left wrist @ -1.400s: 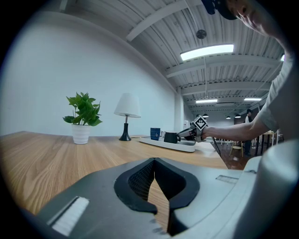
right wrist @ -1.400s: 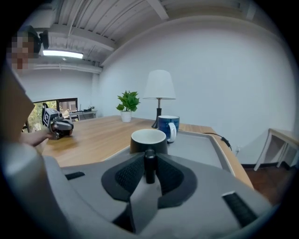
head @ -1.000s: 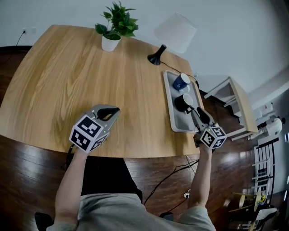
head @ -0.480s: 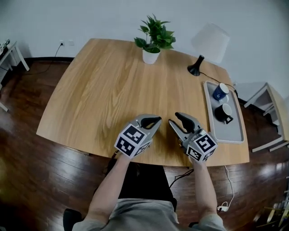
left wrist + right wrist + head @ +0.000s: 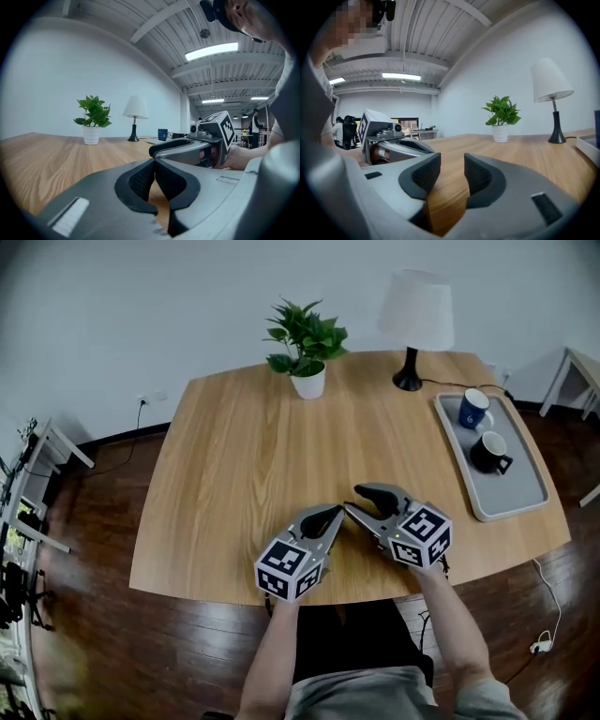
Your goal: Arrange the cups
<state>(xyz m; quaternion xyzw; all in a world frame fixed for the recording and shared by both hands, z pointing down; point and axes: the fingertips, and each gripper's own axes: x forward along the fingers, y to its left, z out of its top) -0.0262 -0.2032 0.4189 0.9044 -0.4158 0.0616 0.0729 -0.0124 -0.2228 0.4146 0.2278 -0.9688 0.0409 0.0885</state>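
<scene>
**Head view:** The desk (image 5: 234, 474) is bare wood over most of its top, with wide open room across its left half and centre. A plant (image 5: 305, 343) stands at the far edge and a lamp (image 5: 415, 310) at the far right corner. A tray (image 5: 525, 507) lies along the right edge. On it a blue cup (image 5: 474, 409) sits at the far end, and a black cup (image 5: 489, 452) sits just nearer, close beside the blue cup. The tray's near half is bare. Both grippers sit low over the near edge, around its middle and well apart from the tray. The left gripper (image 5: 333, 514) and right gripper (image 5: 354, 499) angle in toward each other, tips almost meeting. Both forearms reach in from below the near edge.

**Left gripper view:** The left gripper (image 5: 153, 161) lies close to level above the wood. Its pads meet at the tips and hold nothing. The right gripper (image 5: 187, 150) crosses just ahead of it, with a hand behind its cube. Beyond are the plant (image 5: 93, 117), the lamp (image 5: 135, 110) and the blue cup (image 5: 162, 134), far off over open desk (image 5: 47, 154).

**Right gripper view:** The right gripper (image 5: 452, 168) is also near level. Its jaws stand partly apart with only wood showing between them. The left gripper (image 5: 393, 145) lies just to its left. Clear desk (image 5: 525, 154) runs on to the plant (image 5: 502, 115) and lamp (image 5: 551, 84).
</scene>
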